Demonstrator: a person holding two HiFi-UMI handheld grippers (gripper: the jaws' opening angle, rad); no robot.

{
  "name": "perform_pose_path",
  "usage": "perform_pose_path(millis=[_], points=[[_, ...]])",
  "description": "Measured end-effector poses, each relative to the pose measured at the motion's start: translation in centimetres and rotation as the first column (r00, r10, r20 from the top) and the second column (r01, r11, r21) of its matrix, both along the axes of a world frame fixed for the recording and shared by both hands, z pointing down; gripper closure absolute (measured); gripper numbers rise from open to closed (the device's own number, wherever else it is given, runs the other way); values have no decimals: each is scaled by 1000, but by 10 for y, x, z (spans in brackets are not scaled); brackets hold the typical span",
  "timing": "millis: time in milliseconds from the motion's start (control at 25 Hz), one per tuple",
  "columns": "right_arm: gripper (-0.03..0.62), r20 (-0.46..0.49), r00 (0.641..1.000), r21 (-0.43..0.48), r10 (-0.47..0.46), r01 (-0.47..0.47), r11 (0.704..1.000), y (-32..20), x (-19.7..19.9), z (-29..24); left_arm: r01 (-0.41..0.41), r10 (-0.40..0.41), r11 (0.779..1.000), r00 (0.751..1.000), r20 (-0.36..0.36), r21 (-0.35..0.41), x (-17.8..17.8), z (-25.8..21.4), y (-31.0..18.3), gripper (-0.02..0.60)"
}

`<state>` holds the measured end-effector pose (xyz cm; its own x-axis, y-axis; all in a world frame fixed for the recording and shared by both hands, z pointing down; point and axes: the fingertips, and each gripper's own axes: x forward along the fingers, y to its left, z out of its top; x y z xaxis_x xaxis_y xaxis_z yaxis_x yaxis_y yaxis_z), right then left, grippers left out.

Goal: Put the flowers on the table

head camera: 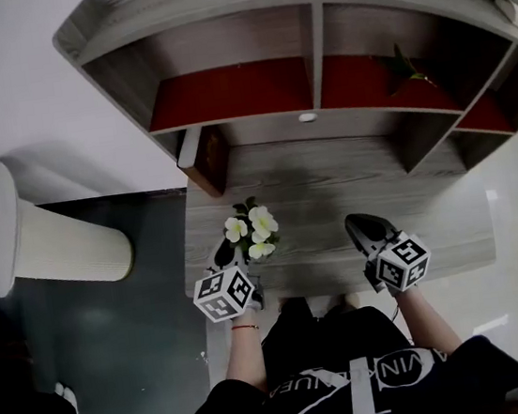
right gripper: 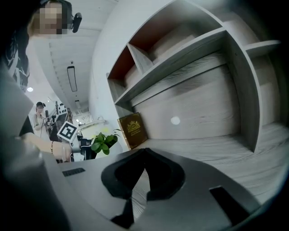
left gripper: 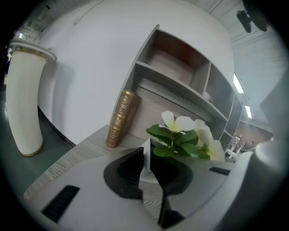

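Note:
The flowers (head camera: 252, 230) are white blossoms with green leaves in a small white pot, over the front left of the grey wooden table (head camera: 333, 192). My left gripper (head camera: 230, 251) is shut on the pot. In the left gripper view the white pot (left gripper: 145, 159) sits pinched between the black jaws, the flowers (left gripper: 180, 135) rising behind it. I cannot tell whether the pot rests on the table. My right gripper (head camera: 364, 227) hovers over the front right of the table, shut and empty; its view shows the flowers (right gripper: 103, 140) off to the left.
A brown book (head camera: 207, 159) stands at the table's back left, close behind the flowers. A shelf unit (head camera: 314, 52) with red backing rises along the rear. A tall white ribbed vase (head camera: 28, 246) stands on the floor to the left. The table's front edge is right by both grippers.

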<state>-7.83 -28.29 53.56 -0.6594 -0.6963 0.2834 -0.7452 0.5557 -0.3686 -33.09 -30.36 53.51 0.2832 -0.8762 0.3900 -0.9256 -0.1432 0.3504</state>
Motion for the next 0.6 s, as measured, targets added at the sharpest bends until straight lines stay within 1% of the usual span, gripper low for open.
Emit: perform_pose_path(millis=[200, 280, 360, 600], points=[[585, -29, 999, -15, 27, -27, 1000, -5, -21, 10, -59, 58, 997, 998, -22, -40, -11, 19, -16, 532], [585, -24, 999, -17, 47, -48, 999, -7, -28, 13, -88, 86, 995, 996, -38, -55, -13, 27, -23, 532], [585, -9, 997, -23, 73, -73, 997, -7, -35, 16, -121, 118, 991, 992, -47, -65, -14, 34, -31, 532], [585, -40, 989, -51, 140, -142, 989, -2, -50, 32, -218, 214, 972, 975, -54, -82, -9, 45, -55, 532]])
